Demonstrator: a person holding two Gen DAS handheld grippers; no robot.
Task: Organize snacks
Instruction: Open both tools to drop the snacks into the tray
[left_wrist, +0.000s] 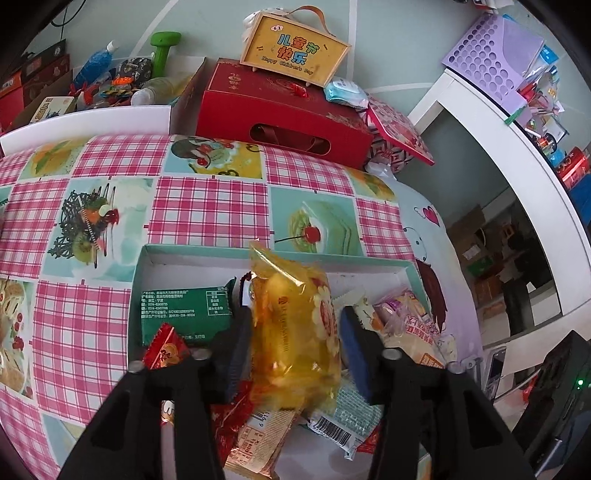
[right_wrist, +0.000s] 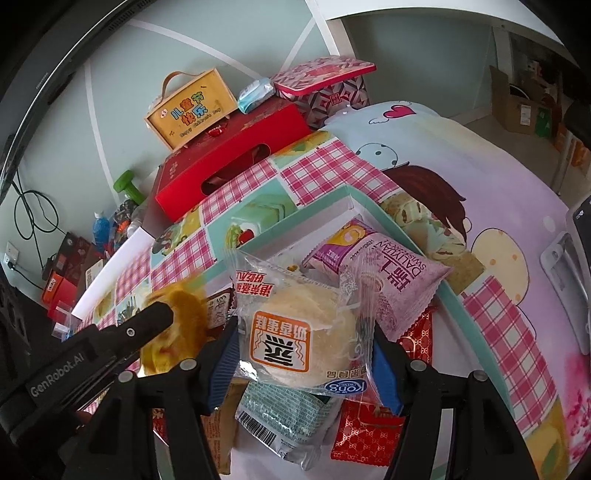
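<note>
A teal-rimmed white box (left_wrist: 177, 254) on the checked tablecloth holds several snack packs. My left gripper (left_wrist: 295, 339) is shut on a yellow cake pack (left_wrist: 295, 325) and holds it above the box. A green pack (left_wrist: 184, 314) and a small red sachet (left_wrist: 164, 347) lie at the box's left. My right gripper (right_wrist: 299, 354) is shut on a clear-wrapped round bun pack (right_wrist: 295, 332) over the same box (right_wrist: 347, 192). A purple Swiss roll pack (right_wrist: 388, 273) lies just beyond it. The left gripper's arm (right_wrist: 110, 339) with the yellow pack (right_wrist: 177, 317) shows at the left, blurred.
A red gift box (left_wrist: 280, 114) with a yellow Children's Day case (left_wrist: 295, 48) on top stands behind the table. A patterned tin (left_wrist: 399, 129) sits at its right. A white shelf (left_wrist: 498, 122) with a purple basket is at the far right. Clutter lies on the floor at the left.
</note>
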